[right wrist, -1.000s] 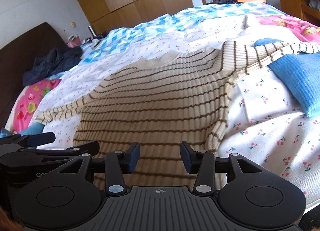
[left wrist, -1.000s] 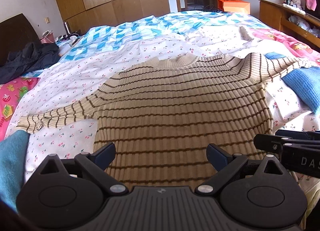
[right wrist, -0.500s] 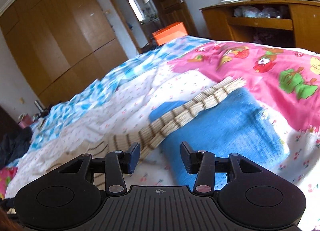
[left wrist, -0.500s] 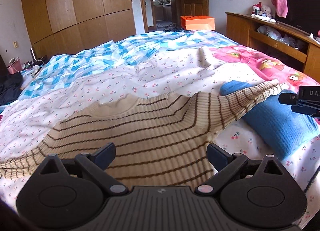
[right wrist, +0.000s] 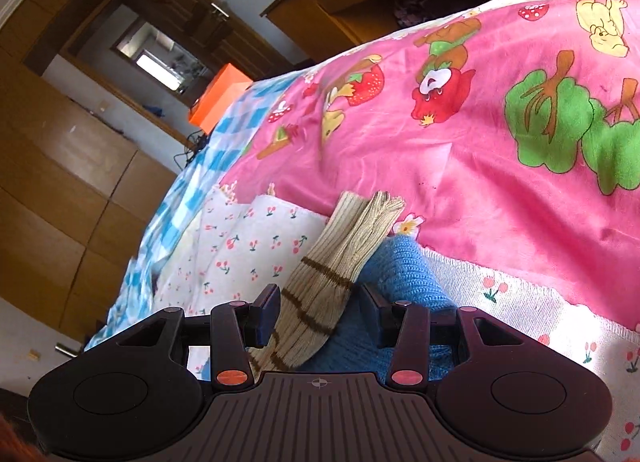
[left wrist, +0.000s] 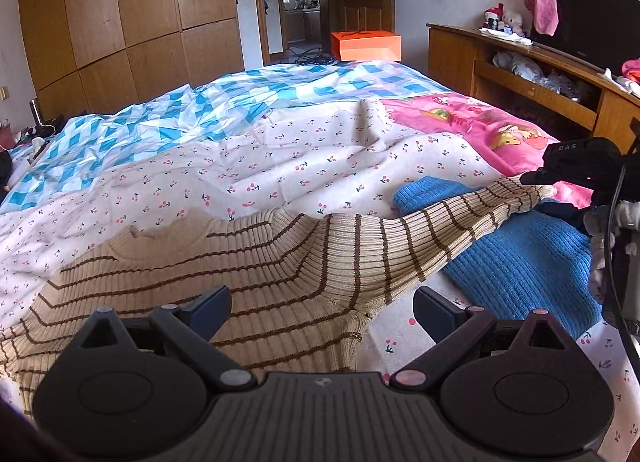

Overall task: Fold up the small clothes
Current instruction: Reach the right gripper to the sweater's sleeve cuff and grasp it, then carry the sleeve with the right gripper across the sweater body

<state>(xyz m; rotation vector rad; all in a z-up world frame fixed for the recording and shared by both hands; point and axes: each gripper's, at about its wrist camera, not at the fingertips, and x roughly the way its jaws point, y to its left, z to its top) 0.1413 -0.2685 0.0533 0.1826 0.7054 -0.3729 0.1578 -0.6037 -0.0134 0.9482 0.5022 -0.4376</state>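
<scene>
Presently on the bed point(left wrist: 248, 157): one beige sweater with brown stripes point(left wrist: 224, 274), laid flat on the cherry-print sheet point(left wrist: 320, 157), its body nearest the left wrist camera, its collar toward the far side. One sleeve point(left wrist: 452, 221) of the sweater runs out to the right and lies across a blue knitted garment point(left wrist: 520, 262), which rests on the same sheet near the pink cartoon-print blanket point(left wrist: 480, 121). Left gripper point(left wrist: 322, 306): fingers spread wide, nothing between them, hanging above the sweater's body near the armpit seam. Right gripper point(right wrist: 318, 312): seen in the left wrist view at the right edge, at the sleeve's cuff end; in its own tilted view the cuff end point(right wrist: 340, 258) of the sleeve passes between its fingers, just beside the left finger point(right wrist: 266, 312) and clear of the right one, the blue garment beneath it. These fingers stand partly apart and have just been closing a little, with the sleeve between them; no pinch on the cloth is visible. Further items: blue-and-white checked cover point(left wrist: 200, 109) on the far half of the bed; wooden wardrobe point(left wrist: 120, 13) along the back wall; orange box point(left wrist: 366, 45) by the open doorway; wooden shelf unit point(left wrist: 520, 73) on the right, holding small clutter.
</scene>
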